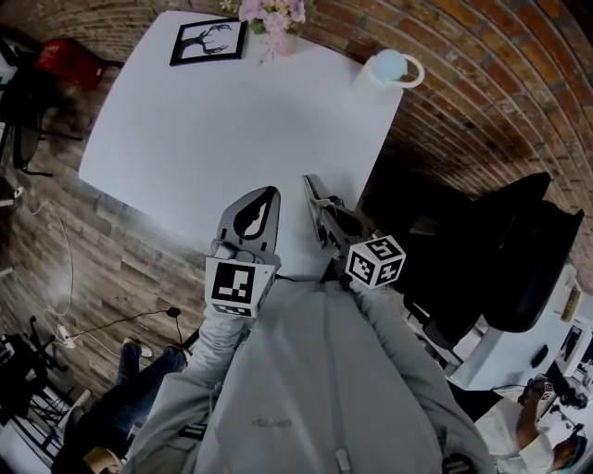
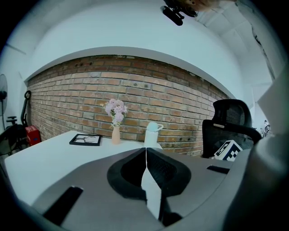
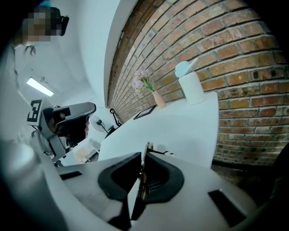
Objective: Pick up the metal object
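Grey sweatshirt sleeves (image 1: 306, 370) fill the lower head view and hide both hands. Left tongs (image 1: 270, 193) hang over the near edge of the white tabletop (image 1: 185, 120), tips pressed together with nothing between them. Right tongs (image 1: 309, 181), just beside, are pinched on a thin metal strip (image 3: 146, 146). It shows only edge-on between the tips and cannot be made out from above. At the tabletop's far end stand a black-framed picture (image 1: 209, 41), pink flowers (image 1: 271, 13) and a white jug (image 1: 387, 70).
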`<action>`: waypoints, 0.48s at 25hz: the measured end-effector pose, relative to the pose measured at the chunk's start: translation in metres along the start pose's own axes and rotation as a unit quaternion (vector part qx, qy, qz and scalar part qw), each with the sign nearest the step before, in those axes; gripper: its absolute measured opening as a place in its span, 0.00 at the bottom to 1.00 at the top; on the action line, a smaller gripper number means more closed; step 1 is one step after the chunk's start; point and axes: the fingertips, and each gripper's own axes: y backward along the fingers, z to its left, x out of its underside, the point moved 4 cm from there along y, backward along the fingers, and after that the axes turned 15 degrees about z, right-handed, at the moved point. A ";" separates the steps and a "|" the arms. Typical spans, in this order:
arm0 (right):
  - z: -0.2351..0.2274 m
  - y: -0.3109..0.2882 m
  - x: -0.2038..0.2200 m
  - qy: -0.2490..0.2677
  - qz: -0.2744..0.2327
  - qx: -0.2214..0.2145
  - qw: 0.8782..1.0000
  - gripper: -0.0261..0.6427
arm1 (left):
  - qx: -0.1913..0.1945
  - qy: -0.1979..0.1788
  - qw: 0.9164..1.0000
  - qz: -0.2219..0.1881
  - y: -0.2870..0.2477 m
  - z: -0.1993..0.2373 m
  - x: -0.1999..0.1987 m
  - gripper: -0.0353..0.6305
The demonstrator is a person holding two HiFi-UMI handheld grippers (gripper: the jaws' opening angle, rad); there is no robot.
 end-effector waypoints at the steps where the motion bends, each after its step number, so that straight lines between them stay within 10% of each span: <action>1: 0.000 0.001 -0.003 0.005 -0.002 0.001 1.000 0.09 | -0.002 0.000 1.000 -0.002 0.001 0.000 -0.002 0.09; 12: 0.003 0.029 -0.050 0.054 -0.052 0.011 0.997 0.09 | -0.025 -0.002 0.999 -0.027 0.013 0.004 -0.019 0.09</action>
